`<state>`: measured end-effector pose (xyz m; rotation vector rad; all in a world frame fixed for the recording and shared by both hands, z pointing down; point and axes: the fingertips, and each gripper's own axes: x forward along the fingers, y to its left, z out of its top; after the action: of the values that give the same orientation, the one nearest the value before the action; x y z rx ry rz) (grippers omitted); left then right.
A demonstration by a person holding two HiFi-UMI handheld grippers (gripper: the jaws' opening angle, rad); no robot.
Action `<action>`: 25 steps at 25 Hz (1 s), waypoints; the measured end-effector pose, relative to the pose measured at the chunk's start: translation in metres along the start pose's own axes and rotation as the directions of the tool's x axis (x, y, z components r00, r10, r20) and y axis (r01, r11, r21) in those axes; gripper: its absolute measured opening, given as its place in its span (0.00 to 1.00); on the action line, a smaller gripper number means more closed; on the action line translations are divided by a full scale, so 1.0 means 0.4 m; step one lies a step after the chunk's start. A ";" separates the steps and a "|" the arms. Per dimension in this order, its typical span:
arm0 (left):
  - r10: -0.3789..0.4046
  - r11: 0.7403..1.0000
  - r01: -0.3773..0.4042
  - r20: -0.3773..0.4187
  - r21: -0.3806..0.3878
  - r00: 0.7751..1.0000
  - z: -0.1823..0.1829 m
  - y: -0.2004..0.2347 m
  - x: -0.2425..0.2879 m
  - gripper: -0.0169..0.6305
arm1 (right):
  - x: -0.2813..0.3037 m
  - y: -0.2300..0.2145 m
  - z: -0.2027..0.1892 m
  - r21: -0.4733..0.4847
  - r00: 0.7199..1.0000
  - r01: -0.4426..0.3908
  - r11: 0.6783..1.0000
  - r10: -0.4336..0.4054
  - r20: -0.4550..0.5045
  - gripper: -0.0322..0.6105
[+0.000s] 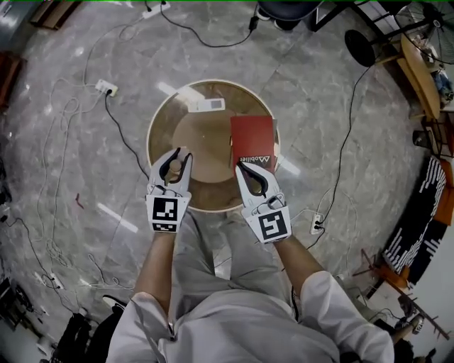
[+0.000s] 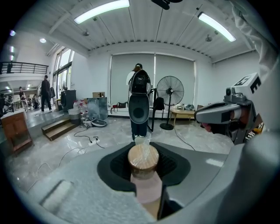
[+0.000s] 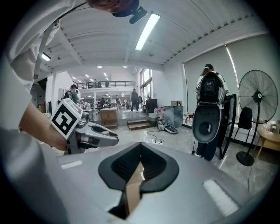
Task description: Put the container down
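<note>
The container (image 1: pixel 174 169) is a small jar with a round wooden lid (image 2: pixel 143 157) and a pale body. My left gripper (image 1: pixel 179 154) is shut on it, and it stands upright between the jaws over the near left edge of the round wooden table (image 1: pixel 206 145). My right gripper (image 1: pixel 248 168) hovers at the table's near right, its tips over the near edge of a flat red booklet (image 1: pixel 252 138). Its jaws meet at the tips with nothing held. Only a sliver of tan shows through the gap in the right gripper view. Whether the jar's base touches the table is hidden.
A white remote (image 1: pixel 206 105) lies at the table's far side. Cables and power strips (image 1: pixel 106 88) trail over the marble floor around the table. A chair base (image 1: pixel 287 14) stands beyond it and wooden furniture (image 1: pixel 422 71) at the far right. The person's legs are just below the table's near edge.
</note>
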<state>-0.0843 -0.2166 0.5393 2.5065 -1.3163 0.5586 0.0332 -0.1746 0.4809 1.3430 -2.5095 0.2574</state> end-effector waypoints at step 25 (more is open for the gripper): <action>0.002 1.000 -0.004 -0.064 -0.017 0.998 -0.510 0.096 0.313 0.19 | 0.240 -0.032 -0.472 0.061 0.997 -0.015 0.998 0.020 -0.078 0.05</action>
<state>-0.0954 -0.2491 0.7793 2.4525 -1.2964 0.6207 0.0242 -0.2028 0.6910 1.3074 -2.4678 0.3850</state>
